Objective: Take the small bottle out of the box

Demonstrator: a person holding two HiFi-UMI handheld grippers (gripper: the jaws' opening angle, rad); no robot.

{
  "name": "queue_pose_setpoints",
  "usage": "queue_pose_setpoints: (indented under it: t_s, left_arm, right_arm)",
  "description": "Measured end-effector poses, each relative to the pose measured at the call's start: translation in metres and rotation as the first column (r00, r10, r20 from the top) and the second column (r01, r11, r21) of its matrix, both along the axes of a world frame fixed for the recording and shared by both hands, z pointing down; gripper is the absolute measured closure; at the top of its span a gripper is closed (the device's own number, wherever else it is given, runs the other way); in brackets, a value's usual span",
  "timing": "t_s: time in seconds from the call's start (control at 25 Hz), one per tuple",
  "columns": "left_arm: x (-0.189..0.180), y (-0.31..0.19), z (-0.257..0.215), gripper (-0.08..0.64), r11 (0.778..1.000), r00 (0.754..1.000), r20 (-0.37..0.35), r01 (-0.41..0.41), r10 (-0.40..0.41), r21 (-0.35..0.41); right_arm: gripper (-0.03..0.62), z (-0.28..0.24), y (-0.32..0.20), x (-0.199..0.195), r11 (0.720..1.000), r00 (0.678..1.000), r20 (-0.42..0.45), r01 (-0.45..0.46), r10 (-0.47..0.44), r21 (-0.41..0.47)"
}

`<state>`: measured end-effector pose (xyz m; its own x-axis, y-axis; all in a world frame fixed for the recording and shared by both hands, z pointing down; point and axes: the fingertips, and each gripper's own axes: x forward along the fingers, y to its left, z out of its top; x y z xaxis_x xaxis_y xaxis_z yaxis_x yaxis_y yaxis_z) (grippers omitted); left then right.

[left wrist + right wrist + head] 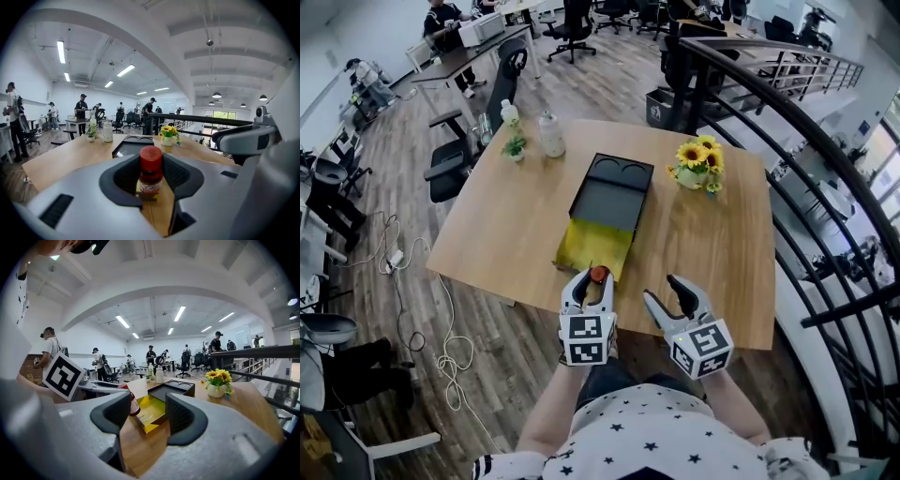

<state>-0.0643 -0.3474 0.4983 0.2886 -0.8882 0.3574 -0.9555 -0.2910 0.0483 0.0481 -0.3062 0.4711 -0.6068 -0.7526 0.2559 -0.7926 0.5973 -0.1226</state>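
Left gripper: jaws clamped on the small bottle, one dark pad against each side below the red cap. The bottle stands upright between them, label facing the camera.

Bottle position: at the near end of the open box, right at its near rim. A strip of the yellow lining shows just under the bottle's base in the left gripper view. I cannot tell whether the base is clear of the rim.

Right gripper: jaws spread, nothing between them. It is held just right of the left gripper, over the near table edge, aimed at the box.

Beyond the box lies a black tray, touching its far end. A pot of sunflowers stands to the right of the tray. A small plant and a pale jar stand at the far left.
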Motion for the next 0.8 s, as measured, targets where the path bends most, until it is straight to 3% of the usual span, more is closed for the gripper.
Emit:
queue_pose_setpoints:
  t_s: [0.28, 0.8]
  left_arm:
    - [0.005, 0.046, -0.020, 0.422, 0.999, 1.000, -0.006, 0.004, -0.004, 0.053]
    - [0.009, 0.122, -0.059, 0.422, 0.990, 0.999, -0.049, 0.011, -0.004, 0.141]
  right_arm:
    - [0.404, -0.004, 0.038, 0.007, 1.000, 1.000, 0.000, -0.006, 0.006, 0.030]
    - [0.556, -0.013, 0.094, 0.024, 0.996, 0.998, -0.006, -0.060, 0.060, 0.072]
